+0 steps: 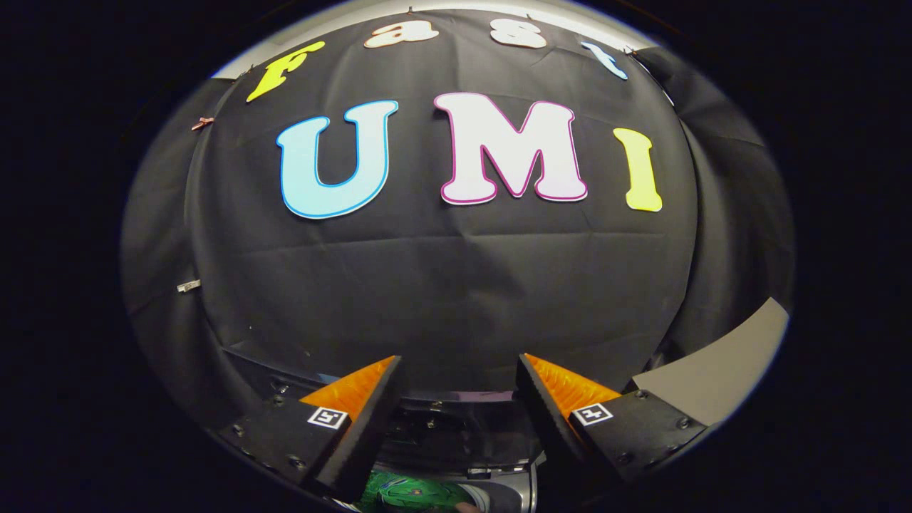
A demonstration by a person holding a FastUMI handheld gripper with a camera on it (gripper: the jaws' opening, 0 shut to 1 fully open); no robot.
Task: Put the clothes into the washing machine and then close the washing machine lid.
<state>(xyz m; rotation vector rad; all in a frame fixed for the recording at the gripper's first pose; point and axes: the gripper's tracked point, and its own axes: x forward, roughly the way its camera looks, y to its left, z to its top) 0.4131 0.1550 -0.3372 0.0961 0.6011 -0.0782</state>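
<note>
- The claw (459, 399) shows as two black fingers with orange ribbed inner pads (353, 390), each carrying a small square black-and-white marker; the fingers stand wide apart with nothing between them, so the claw is open and grips nothing.
- The claw points at the black cloth wall (442, 285) of the booth, which rises well beyond the fingertips.
- Low between the fingers lies a piece of green patterned cloth (413, 493) (the clothes, most likely), seen in part below and behind the fingertips, close to the left finger and not touched by either pad.
- Just above that cloth sits a dark, glossy machine part with a silver-grey rim (499, 491); whether this is the washing machine's opening or its lid cannot be told.
- Beyond the right finger a pale grey flat surface (719, 370) runs toward the wall.
</note>
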